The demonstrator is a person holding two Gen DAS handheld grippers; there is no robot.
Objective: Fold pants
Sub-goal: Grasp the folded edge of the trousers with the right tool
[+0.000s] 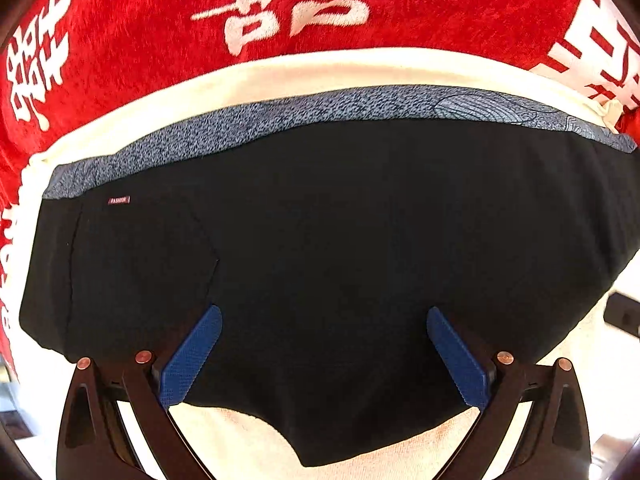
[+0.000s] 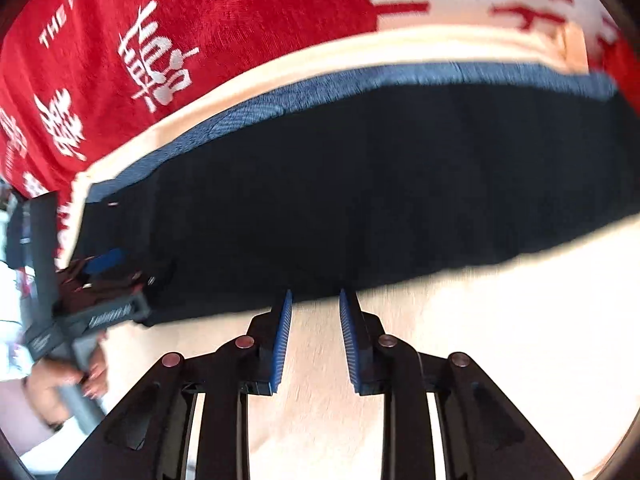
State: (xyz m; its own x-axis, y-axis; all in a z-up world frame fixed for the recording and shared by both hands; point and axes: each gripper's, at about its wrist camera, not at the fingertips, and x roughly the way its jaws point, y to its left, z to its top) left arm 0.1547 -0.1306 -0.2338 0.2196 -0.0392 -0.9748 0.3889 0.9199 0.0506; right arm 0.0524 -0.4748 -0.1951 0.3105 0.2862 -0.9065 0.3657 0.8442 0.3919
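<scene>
Black pants (image 1: 340,248), one pair, folded flat on a cream cloth (image 1: 300,76) over a red blanket (image 1: 140,32), filling mid-frame in both views. Left gripper (image 1: 324,344) spread wide above the dark fabric, nothing pinched between the blue pads (image 1: 192,356). Right gripper (image 2: 316,320) narrowly parted, empty, tips at the pants' lower edge. Only in the right wrist view: the left gripper (image 2: 100,280) and a hand (image 2: 60,388), lower left.

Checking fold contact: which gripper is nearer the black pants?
Left. The left gripper hangs open directly over the black pants; the right gripper sits at their near edge, over cream cloth.
</scene>
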